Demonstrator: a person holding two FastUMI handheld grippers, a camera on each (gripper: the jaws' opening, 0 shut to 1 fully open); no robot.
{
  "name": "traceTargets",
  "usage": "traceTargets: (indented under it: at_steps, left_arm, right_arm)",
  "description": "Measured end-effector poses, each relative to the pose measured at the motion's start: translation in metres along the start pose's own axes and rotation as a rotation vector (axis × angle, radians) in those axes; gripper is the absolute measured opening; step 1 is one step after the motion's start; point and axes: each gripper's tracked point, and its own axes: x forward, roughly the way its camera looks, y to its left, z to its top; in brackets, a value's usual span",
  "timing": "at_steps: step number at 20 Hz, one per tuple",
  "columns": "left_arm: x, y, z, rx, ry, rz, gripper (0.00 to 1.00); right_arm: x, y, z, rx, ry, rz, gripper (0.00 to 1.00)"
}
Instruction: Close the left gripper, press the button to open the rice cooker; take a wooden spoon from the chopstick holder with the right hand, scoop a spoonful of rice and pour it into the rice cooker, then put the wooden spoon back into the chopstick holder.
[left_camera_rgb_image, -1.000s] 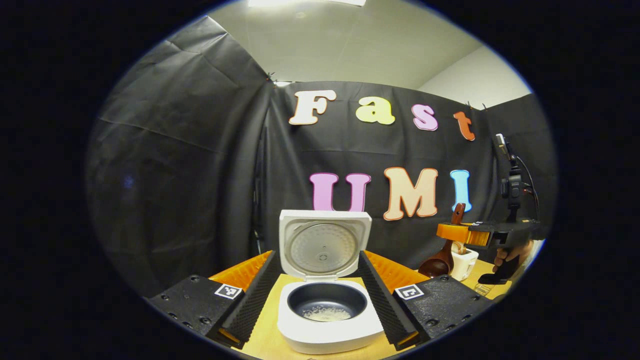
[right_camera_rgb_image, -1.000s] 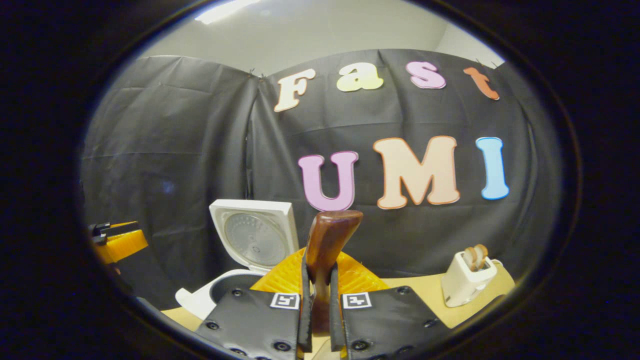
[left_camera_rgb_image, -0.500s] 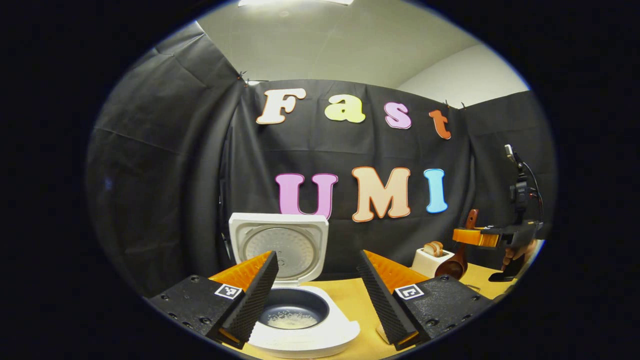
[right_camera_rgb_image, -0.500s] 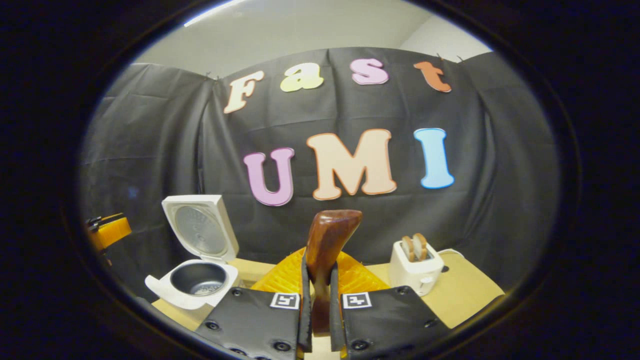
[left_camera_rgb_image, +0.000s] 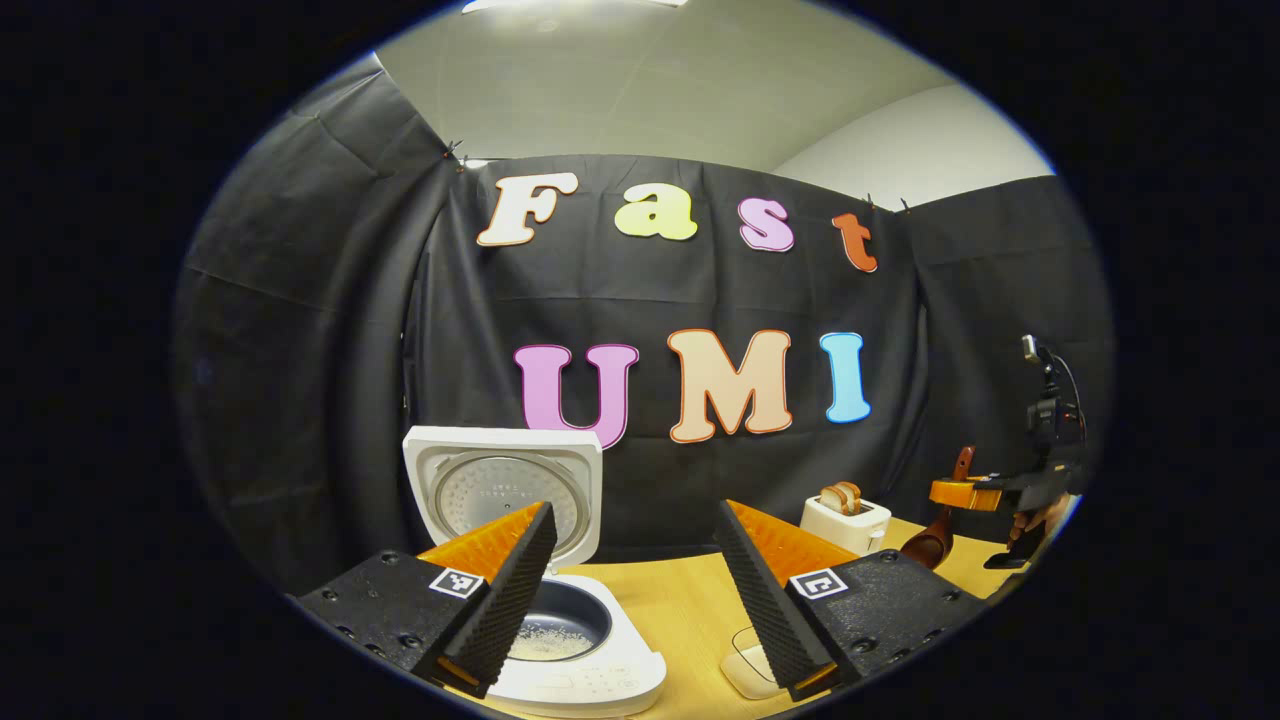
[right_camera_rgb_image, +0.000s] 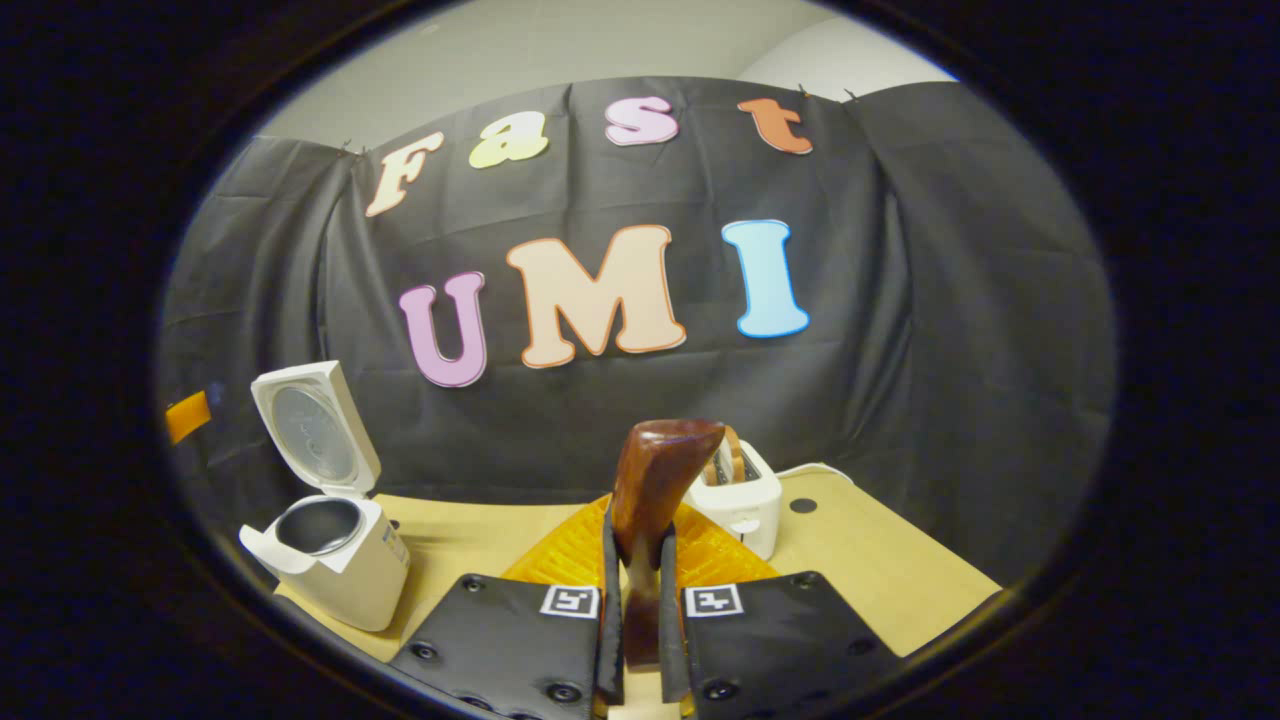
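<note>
Right tool (right_camera_rgb_image: 640, 640) swung right w/ dark wooden spoon (right_camera_rgb_image: 655, 490) clamped; left tool (left_camera_rgb_image: 630, 585) wide open, empty.

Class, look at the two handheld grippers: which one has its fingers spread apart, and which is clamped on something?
The left gripper has its fingers spread, nothing between them. The right gripper is clamped on the wooden spoon handle.

I note my left gripper (left_camera_rgb_image: 635, 590) has swung right: the rice cooker (left_camera_rgb_image: 560, 640), centred between its fingers a second ago, now sits at the left finger. My right gripper (right_camera_rgb_image: 640, 640) has also turned right, carrying the wooden spoon (right_camera_rgb_image: 655, 500); the chopstick holder (right_camera_rgb_image: 740, 495), formerly far right, now lies just behind the spoon handle, and the cooker has slid to the left.
</note>
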Motion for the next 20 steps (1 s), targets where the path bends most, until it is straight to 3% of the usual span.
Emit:
traceTargets:
  at_steps: [8, 20]
  left_arm:
    - [0.003, -0.016, 0.002, 0.036, 0.011, 0.007, 0.92]
    - [-0.004, -0.01, -0.004, 0.036, 0.041, 0.062, 0.95]
  right_arm:
    - [0.024, -0.049, -0.052, 0.029, 0.076, -0.058, 0.16]
    - [0.041, -0.072, -0.144, 0.165, 0.263, -0.089, 0.16]
